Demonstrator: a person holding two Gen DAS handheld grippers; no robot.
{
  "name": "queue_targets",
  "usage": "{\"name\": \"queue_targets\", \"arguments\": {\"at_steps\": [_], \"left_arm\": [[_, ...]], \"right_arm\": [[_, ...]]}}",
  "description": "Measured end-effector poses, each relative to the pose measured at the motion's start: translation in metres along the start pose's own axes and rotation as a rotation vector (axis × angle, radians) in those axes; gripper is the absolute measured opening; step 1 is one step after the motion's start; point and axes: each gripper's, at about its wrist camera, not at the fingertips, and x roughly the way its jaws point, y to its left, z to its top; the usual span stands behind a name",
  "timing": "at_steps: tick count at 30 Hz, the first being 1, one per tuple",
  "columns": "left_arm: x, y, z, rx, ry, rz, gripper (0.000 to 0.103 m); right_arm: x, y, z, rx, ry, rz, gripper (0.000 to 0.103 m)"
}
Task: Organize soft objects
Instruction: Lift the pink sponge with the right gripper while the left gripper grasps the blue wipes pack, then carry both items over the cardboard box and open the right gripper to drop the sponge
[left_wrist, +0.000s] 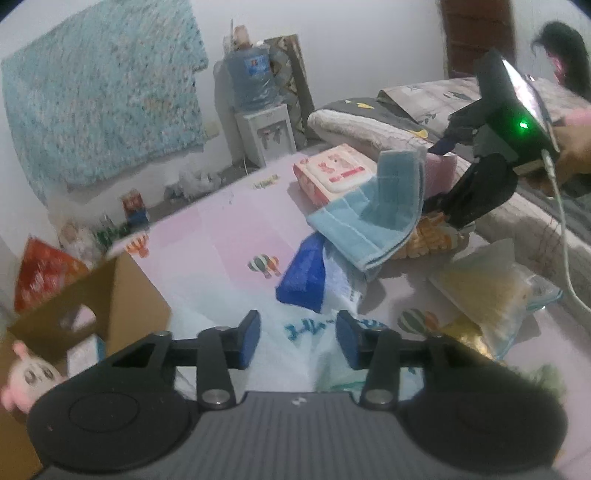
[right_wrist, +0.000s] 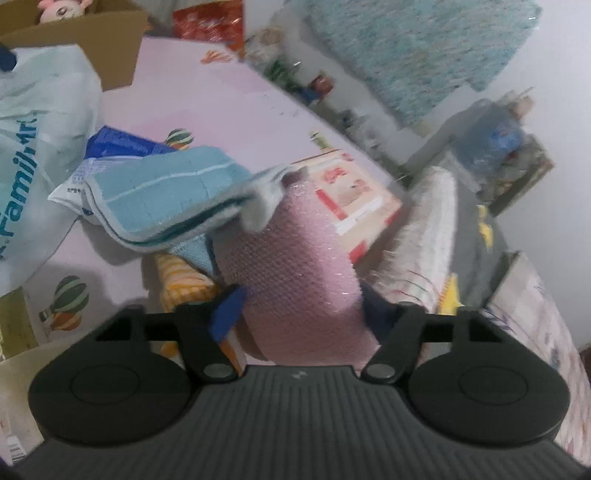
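Pink mat (right_wrist: 229, 103); bubble-wrap roll (right_wrist: 295, 258) pointing away

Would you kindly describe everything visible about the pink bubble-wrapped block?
The pink block is a soft-looking rectangular slab wrapped in glossy bubble film. It sits between the fingers of the right tool, whose blue pads flank its near end and appear to press it. The folded blue towel drapes over its far top corner. Behind it lies the wipes pack, and a striped orange cloth sits beside it. The left wrist view shows only a sliver.
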Motion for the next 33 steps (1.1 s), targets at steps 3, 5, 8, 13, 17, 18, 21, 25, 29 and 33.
{"name": "queue_targets", "arguments": {"at_steps": [3, 5, 8, 13, 17, 18, 21, 25, 29, 33], "left_arm": [[0.004, -0.003, 0.008, 0.084, 0.016, 0.006, 0.072], [0.012, -0.007, 0.014, 0.131, 0.03, -0.006, 0.075], [0.03, -0.013, 0.025, 0.181, 0.075, -0.031, 0.081], [0.074, -0.017, 0.041, 0.174, 0.175, -0.125, 0.083], [0.106, -0.026, 0.05, 0.204, 0.23, -0.119, 0.083], [0.112, -0.028, 0.051, 0.214, 0.239, -0.112, 0.084], [0.132, -0.036, 0.054, 0.235, 0.273, -0.101, 0.084], [0.152, -0.046, 0.053, 0.28, 0.317, -0.076, 0.084], [0.161, -0.05, 0.054, 0.281, 0.347, -0.044, 0.081], [0.157, -0.048, 0.061, 0.255, 0.36, -0.027, 0.069]], "right_arm": [[-0.026, -0.006, -0.012, 0.084, -0.047, -0.046, 0.034], [-0.037, -0.01, -0.019, 0.137, -0.066, -0.068, 0.032], [-0.057, -0.023, -0.032, 0.256, -0.105, -0.077, 0.03], [-0.08, -0.053, -0.052, 0.588, -0.174, -0.057, 0.03], [-0.074, -0.094, -0.091, 1.008, -0.185, 0.124, 0.03], [-0.069, -0.106, -0.106, 1.132, -0.175, 0.21, 0.03], [-0.063, -0.119, -0.134, 1.278, -0.169, 0.319, 0.029], [-0.071, -0.121, -0.14, 1.239, -0.164, 0.28, 0.029], [-0.078, -0.12, -0.142, 1.203, -0.154, 0.26, 0.029], [-0.08, -0.111, -0.136, 1.197, -0.15, 0.247, 0.028]]}}
